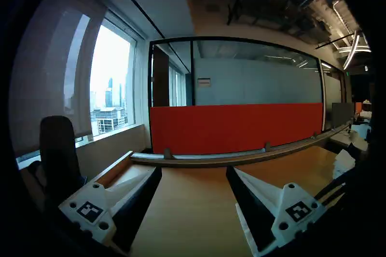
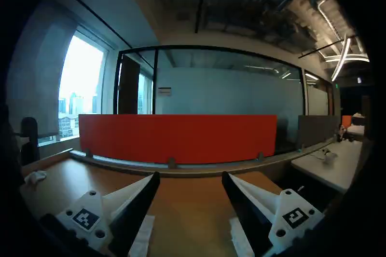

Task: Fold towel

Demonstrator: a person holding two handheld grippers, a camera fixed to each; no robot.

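towel on desk, divider behind, window left

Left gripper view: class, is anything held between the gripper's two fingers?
No, the left gripper is open, and the bare wooden desk shows between its fingers.

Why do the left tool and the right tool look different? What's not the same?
Under the left tool the desk is bare wood; under the right tool bits of white towel peek out by both fingers. The black chair stands close beside the left tool, but looks small and far off from the right tool. Same: both are open, white with black inner sides, and face the red panel.
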